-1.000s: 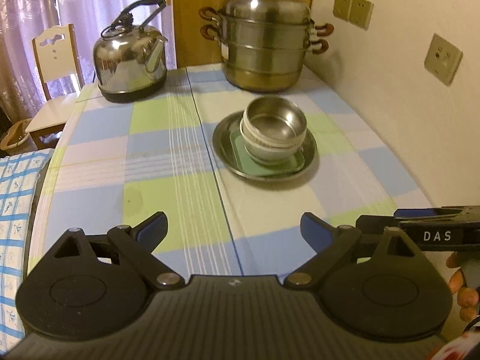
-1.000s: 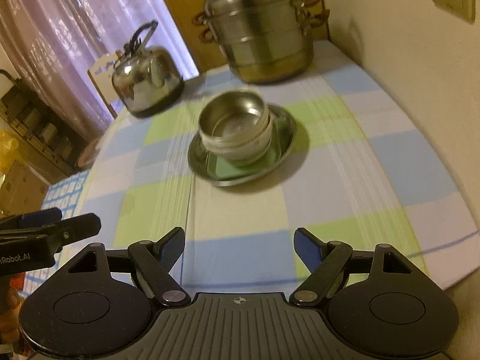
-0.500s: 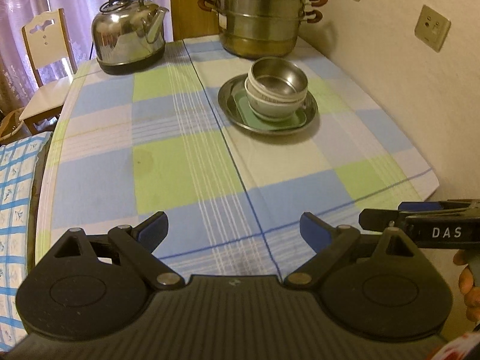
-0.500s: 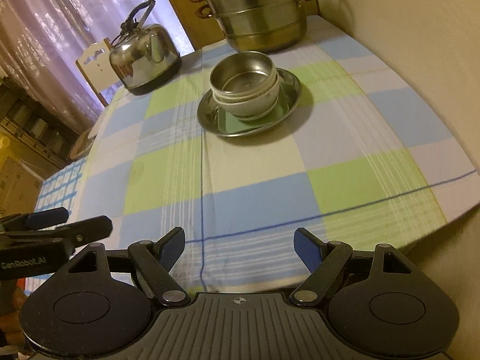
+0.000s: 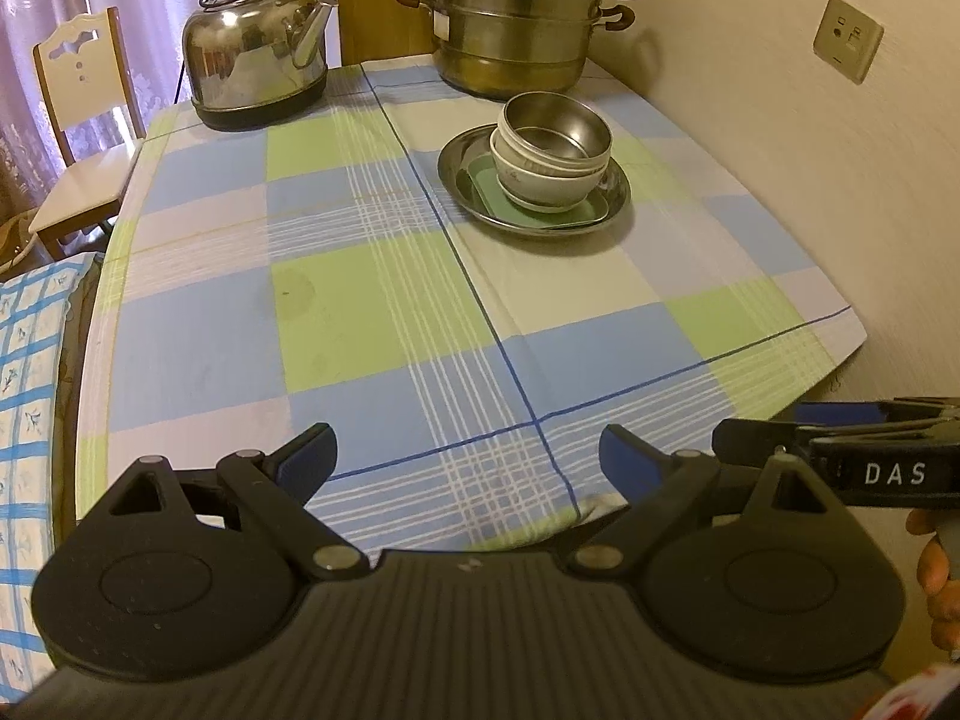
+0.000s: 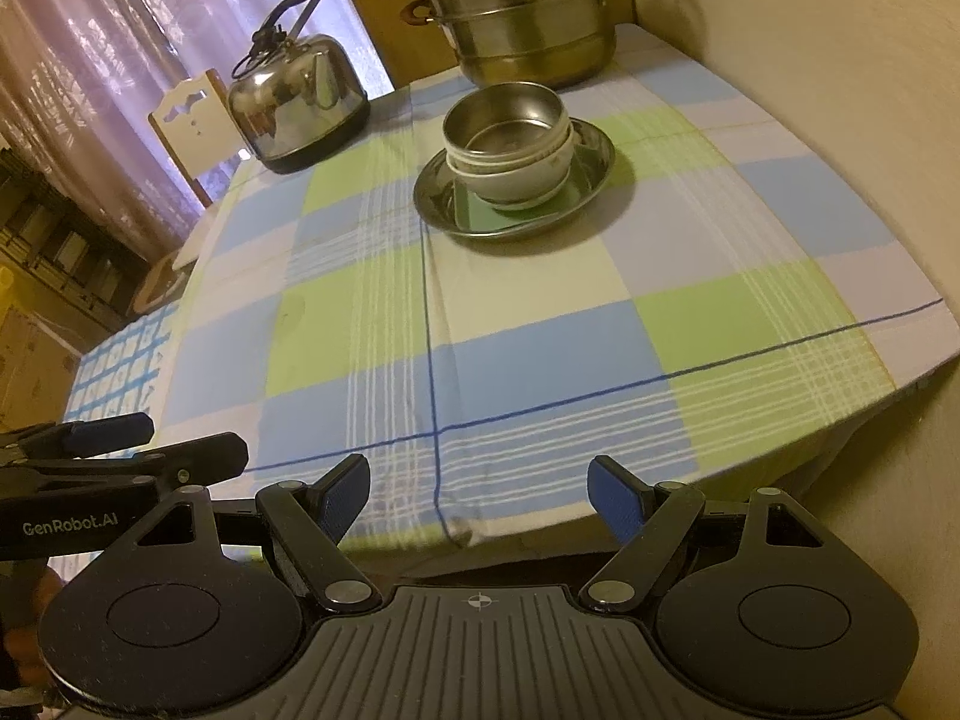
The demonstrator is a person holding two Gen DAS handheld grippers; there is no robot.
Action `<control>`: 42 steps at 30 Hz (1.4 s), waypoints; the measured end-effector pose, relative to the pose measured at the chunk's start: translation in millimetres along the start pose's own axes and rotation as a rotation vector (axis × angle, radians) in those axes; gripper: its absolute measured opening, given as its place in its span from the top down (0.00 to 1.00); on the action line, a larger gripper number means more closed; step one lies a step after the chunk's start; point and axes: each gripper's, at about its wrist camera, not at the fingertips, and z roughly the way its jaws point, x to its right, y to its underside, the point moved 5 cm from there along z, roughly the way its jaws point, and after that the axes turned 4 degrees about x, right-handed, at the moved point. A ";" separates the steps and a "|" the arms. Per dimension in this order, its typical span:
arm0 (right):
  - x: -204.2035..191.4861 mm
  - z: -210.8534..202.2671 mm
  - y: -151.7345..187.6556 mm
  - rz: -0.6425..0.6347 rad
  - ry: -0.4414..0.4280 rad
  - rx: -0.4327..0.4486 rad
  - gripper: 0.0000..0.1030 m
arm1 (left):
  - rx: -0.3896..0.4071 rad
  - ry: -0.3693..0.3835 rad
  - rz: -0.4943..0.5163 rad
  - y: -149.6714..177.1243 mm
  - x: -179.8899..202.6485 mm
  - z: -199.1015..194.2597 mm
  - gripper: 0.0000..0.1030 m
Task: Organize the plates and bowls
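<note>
Bowls (image 5: 549, 156) sit nested on green plate (image 5: 537, 213) inside steel dish (image 5: 462, 165) at far right of surface (image 5: 360, 300), so I hold left hand-held gripper (image 5: 468, 459) and right hand-held gripper (image 6: 478, 492) spread, empty, at near edge.

Checked cloth over the surface

The surface (image 5: 198, 330) wears a blue, green and white checked cloth (image 5: 372, 300). Directly on it stand a steel kettle (image 5: 255, 66), a tiered steel steamer pot (image 5: 516, 30) and a round metal plate (image 5: 462, 165) bearing stacked dishes.
</note>
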 end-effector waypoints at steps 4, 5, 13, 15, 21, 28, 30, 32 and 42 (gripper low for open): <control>-5.7 -0.3 1.5 -0.001 0.001 0.005 0.23 | 0.005 -0.001 -0.004 0.9 -5.7 -1.7 0.09; -6.9 0.1 1.4 -0.002 0.002 0.006 0.23 | 0.007 -0.001 -0.005 1.0 -7.3 -2.3 0.09; -17.2 3.2 1.3 -0.012 0.003 0.009 0.23 | 0.009 0.003 -0.014 1.0 -16.6 -3.0 0.09; -18.8 4.6 0.6 -0.014 0.003 0.008 0.23 | 0.008 0.005 -0.016 0.7 -18.2 -2.4 0.09; -22.6 8.6 -0.8 -0.022 0.003 0.004 0.23 | 0.006 0.007 -0.022 -0.3 -23.0 -0.6 0.09; -24.9 10.2 -1.5 -0.024 0.006 0.001 0.23 | 0.003 0.009 -0.025 -0.7 -25.0 0.6 0.09; -25.0 10.4 -1.7 -0.024 0.006 0.001 0.23 | 0.003 0.009 -0.025 -1.0 -25.2 1.0 0.09; -25.0 10.3 -1.7 -0.024 0.006 0.001 0.23 | 0.003 0.009 -0.025 -1.1 -25.2 1.0 0.09; -26.7 11.5 -2.8 -0.026 0.006 0.002 0.23 | 0.004 0.009 -0.027 -2.4 -26.3 2.1 0.09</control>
